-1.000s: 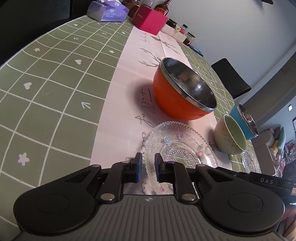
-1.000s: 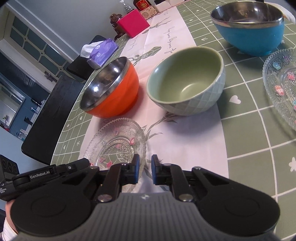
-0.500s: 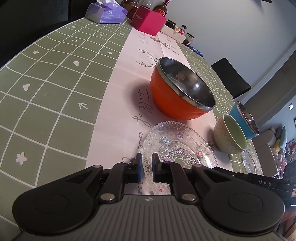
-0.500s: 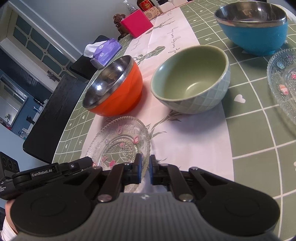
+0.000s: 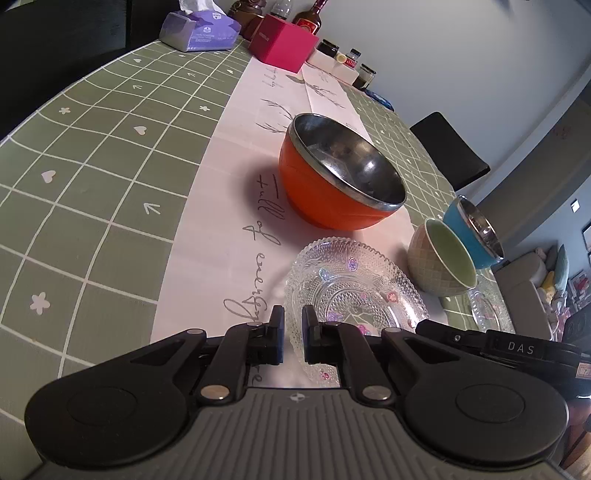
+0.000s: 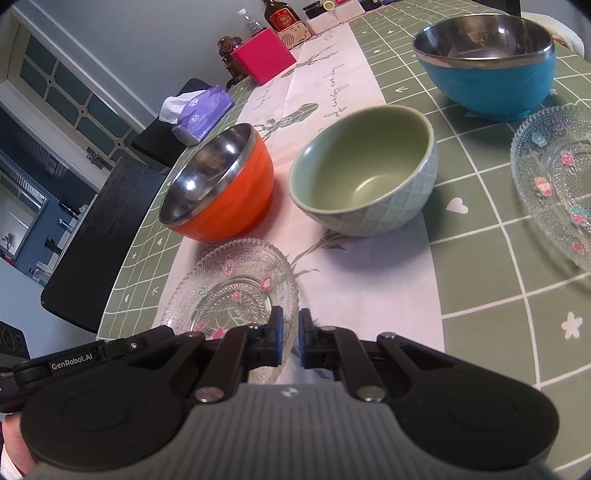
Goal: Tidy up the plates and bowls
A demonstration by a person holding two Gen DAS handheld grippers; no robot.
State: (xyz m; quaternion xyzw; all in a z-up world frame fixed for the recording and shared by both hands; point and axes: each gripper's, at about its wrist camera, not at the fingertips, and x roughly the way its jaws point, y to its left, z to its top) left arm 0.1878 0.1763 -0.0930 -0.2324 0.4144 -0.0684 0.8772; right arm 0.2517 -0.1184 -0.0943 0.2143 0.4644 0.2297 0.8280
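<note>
A clear glass plate (image 5: 354,288) (image 6: 236,291) with small flower marks lies on the pale runner, nearest to me. My left gripper (image 5: 291,332) is shut on its left rim, which runs between the blue pads. My right gripper (image 6: 290,332) is shut on the plate's right rim. Behind the plate stands an orange steel-lined bowl (image 5: 340,181) (image 6: 221,192). To the right are a green ceramic bowl (image 5: 443,258) (image 6: 362,177) and a blue steel-lined bowl (image 5: 476,236) (image 6: 487,74). A second glass plate (image 5: 487,306) (image 6: 554,184) lies further right.
A pink box (image 5: 282,42) (image 6: 264,61), a purple tissue pack (image 5: 201,29) (image 6: 201,112), bottles and small jars stand at the table's far end. A black chair (image 5: 448,149) is beyond the far side. A dark bench (image 6: 99,236) runs along the table's left edge.
Both grippers' jaws have narrowed onto the near glass plate's rim. The hands have barely moved and the plate lies where it was.
</note>
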